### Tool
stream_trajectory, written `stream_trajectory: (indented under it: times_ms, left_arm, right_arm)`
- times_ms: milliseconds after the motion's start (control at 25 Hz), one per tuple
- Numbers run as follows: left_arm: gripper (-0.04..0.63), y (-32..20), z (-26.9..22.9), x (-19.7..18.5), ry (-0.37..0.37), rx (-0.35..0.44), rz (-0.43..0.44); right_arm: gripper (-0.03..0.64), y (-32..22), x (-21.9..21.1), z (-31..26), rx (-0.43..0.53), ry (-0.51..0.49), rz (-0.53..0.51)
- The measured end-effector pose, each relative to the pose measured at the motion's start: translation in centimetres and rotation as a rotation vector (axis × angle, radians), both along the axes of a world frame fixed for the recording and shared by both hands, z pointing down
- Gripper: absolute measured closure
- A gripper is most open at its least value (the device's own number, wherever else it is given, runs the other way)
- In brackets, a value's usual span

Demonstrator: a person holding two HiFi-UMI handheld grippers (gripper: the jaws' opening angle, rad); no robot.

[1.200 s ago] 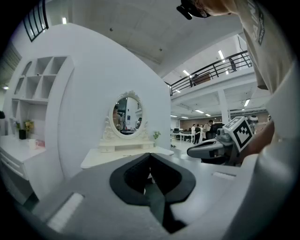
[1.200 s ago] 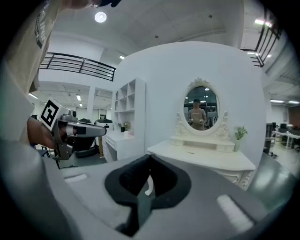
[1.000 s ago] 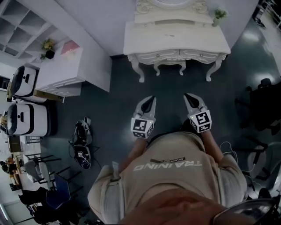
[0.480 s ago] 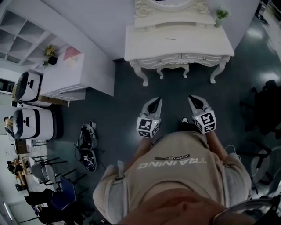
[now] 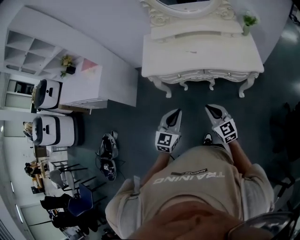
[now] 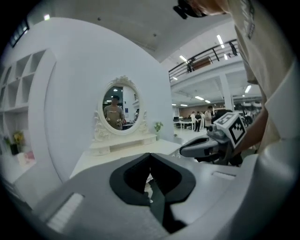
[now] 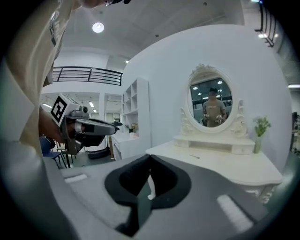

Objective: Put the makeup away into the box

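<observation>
— Facing the dressing table point(image 5: 201, 56) and its mirror point(image 6: 121, 108): why are both grippers held out in front, well short of it?

— Nothing to carry, I'd judge. The left gripper point(image 5: 176, 113) and right gripper point(image 5: 211, 109) have their jaws pressed together, empty. No makeup or box shows anywhere. Apart from the plant point(image 5: 248, 21), the dressing table looks nearly bare.

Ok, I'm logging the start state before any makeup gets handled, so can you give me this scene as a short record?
left gripper: jaws shut, empty
right gripper: jaws shut, empty
ahead: white dressing table with oval mirror
on table: small potted plant, right end in the head view
task items: none to be made out
</observation>
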State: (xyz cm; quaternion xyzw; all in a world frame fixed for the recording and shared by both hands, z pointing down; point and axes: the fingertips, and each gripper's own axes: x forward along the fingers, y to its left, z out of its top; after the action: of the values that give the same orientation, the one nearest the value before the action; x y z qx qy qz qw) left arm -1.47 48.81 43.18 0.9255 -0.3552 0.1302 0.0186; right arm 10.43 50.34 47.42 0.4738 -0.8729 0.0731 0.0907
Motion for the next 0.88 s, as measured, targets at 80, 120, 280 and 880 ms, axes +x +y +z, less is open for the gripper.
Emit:
stream_trajectory:
  times_ms: [80, 120, 280, 880]
  left_arm:
    - [0.589, -0.6, 0.6, 1.9, -0.003, -0.03, 0.012]
    - [0.589, -1.3, 0.7, 2.6, 0.021, -0.062, 0.009]
    - [0.589, -2.4, 1.3, 5.1, -0.042, -0.052, 0.011]
    - [0.589, -9.1, 4.6, 6.6, 0.003, -0.157, 0.037]
  right_arm:
    - [0.615, -1.4, 0.9, 0.6, -0.017, 0.002, -0.026]
    - [0.615, -2.2, 1.2, 0.7, -0.012, 0.008, -0.04]
    - [0.615, -4.6, 2.6, 2.0, -0.029, -0.029, -0.054]
    - [0.615, -8.8, 1.6, 5.0, -0.058, 0.011, -0.121]
